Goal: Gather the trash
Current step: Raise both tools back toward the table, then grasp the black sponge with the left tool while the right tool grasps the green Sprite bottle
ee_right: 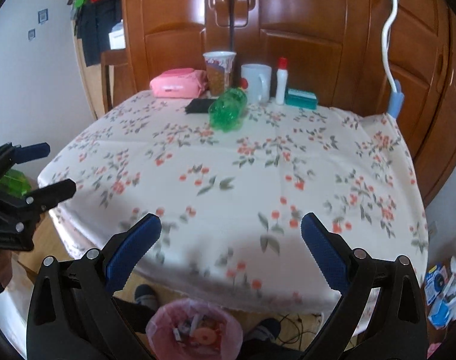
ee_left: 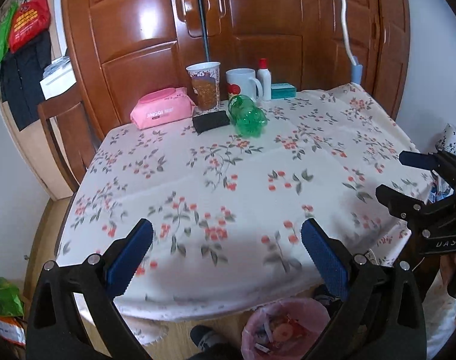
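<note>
The green plastic bottle (ee_left: 247,117) is lying on its side near the far edge of the table (ee_left: 257,180), its ribbed, translucent base facing you and its neck pointing back toward the white mug (ee_left: 242,83). It is sitting just beside a black pouch (ee_left: 211,121) on its left, with a printed paper cup (ee_left: 204,85) behind that, a pink wipes pack (ee_left: 162,111) further left, and a white bottle with a red cap (ee_left: 264,78) and a teal box (ee_left: 283,90) to the right.

You are holding both tongs wide apart and empty: the left tongs (ee_left: 226,240) are hovering over the near edge of the table, and the right tongs (ee_right: 230,234) are doing the same alongside, each showing at the other camera's side.

The whole near and middle stretch of the floral cloth is lying bare between the tongs and the bottle. The bin with the pink liner (ee_right: 195,327), already holding wrappers, is standing on the floor just under the near table edge, beside your feet.
</note>
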{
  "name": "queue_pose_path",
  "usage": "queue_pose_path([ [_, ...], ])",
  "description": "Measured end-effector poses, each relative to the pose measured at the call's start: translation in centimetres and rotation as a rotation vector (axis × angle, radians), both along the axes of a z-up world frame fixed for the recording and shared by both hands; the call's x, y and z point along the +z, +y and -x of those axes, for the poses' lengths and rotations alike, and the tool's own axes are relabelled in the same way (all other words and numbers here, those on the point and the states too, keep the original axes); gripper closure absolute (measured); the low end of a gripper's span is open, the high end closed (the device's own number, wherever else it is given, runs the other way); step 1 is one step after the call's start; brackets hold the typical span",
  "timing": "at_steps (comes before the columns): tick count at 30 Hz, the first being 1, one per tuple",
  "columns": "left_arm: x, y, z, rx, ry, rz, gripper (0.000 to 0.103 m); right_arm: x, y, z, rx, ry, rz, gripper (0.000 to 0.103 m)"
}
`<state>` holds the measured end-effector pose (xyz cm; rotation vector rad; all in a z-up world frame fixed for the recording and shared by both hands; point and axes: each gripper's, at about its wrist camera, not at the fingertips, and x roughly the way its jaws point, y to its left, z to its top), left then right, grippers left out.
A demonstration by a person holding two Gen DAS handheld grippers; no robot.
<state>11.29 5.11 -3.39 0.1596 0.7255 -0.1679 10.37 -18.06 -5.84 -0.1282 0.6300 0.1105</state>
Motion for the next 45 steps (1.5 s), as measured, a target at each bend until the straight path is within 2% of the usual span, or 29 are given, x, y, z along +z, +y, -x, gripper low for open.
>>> queue_pose_path([
  [9,-1.2,0.3,-8.4,-0.002,0.029,0.014,0.005,0.4,0.5,-7.2,-0.006,0.004,0.029,0.006],
  [22,-3.2,1.0,-18.1,0.036,0.058,0.009,0.005,0.9,1.3,-17.0,-0.005,0.003,0.022,0.006],
  [34,-5.3,3.1,-23.3,0.112,0.087,-0.001,0.005,0.3,1.2,-24.9,-0.021,0.034,0.002,0.006],
  [45,-6.7,5.1,-25.4,0.154,0.107,0.002,0.005,-0.7,2.7,-29.2,-0.032,0.061,0.008,0.006],
])
